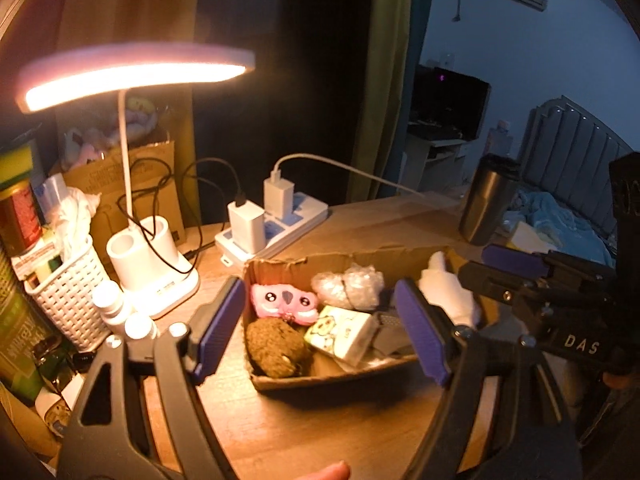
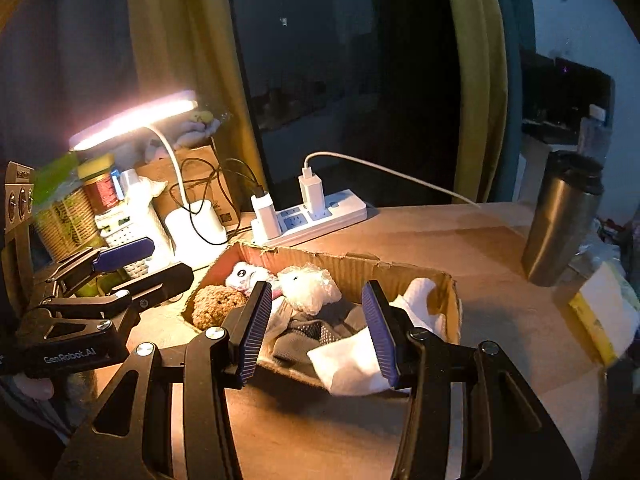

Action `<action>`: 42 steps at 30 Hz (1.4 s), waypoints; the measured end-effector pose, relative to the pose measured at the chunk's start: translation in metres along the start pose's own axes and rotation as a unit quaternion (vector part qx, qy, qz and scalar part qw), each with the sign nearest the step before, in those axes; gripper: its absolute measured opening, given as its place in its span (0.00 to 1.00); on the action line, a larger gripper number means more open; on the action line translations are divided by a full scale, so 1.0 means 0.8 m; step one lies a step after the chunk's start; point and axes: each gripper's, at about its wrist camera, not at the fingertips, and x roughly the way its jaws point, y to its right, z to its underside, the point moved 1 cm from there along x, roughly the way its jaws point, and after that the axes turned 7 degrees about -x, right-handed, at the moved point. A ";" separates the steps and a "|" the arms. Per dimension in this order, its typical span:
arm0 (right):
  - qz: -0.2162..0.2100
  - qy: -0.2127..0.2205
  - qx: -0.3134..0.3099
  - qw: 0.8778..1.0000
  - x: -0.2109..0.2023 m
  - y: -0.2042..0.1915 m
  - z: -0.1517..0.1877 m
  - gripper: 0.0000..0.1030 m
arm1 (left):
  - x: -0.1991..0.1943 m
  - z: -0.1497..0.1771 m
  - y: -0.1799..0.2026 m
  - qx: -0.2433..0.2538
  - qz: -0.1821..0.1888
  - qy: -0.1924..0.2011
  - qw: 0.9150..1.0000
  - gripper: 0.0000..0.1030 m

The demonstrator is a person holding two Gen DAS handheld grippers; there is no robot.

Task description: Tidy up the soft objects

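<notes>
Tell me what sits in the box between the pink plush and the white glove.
A wad of clear bubble wrap lies between the pink plush and the white glove, inside the cardboard box; the left wrist view shows it best.

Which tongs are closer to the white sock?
The right tongs. They sit right over the white sock at the cardboard box's near edge. The left tongs are at the box's other end, by the brown plush.

Open cardboard box holding soft items, lamp lit.
</notes>
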 end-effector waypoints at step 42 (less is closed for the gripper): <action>0.091 0.152 -0.029 0.984 -0.266 -0.066 0.036 0.72 | -0.253 0.022 0.088 0.053 0.027 0.140 0.988 0.92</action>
